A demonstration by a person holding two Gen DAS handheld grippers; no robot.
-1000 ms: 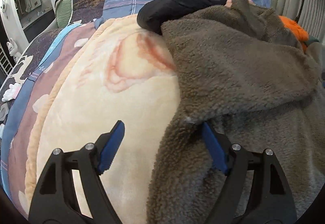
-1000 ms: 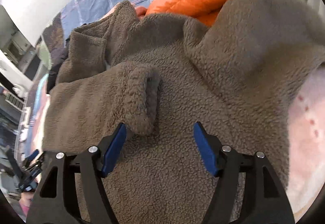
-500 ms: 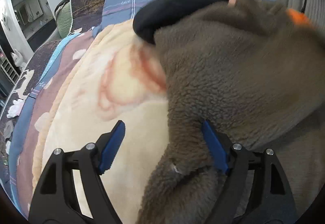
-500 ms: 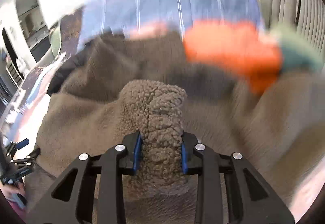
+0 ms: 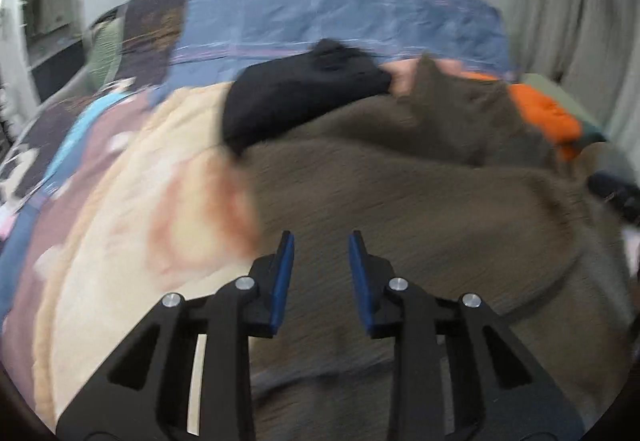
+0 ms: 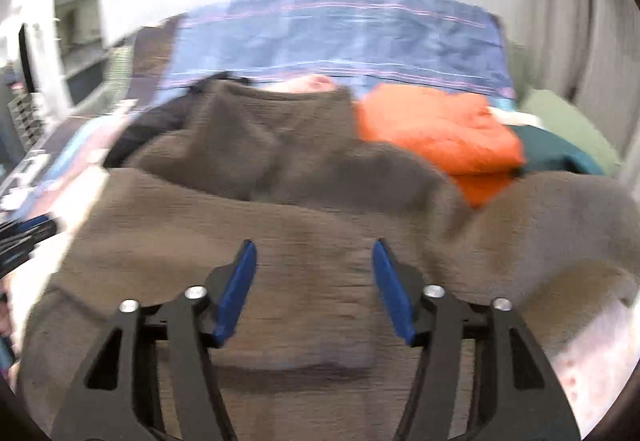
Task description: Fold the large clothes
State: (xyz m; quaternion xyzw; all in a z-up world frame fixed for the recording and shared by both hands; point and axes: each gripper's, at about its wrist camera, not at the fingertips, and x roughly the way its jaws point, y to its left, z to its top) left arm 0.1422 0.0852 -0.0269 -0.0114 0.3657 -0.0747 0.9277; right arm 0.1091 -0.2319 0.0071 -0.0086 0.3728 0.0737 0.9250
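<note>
With the brown fleece garment (image 5: 420, 209) spread across the bed (image 5: 328, 17) in the centre of both frames, the left tool (image 5: 321, 273) closes on nothing and the right tool (image 6: 315, 289) opens empty, so unheld folds may slump apart.

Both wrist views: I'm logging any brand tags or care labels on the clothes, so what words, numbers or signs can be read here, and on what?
None can be read. Both views are motion-blurred.
Brown fleece garment: no label or tag shows.
Orange garment: no text shows.
Blue plaid bedding: only stripes, no legible words.
</note>
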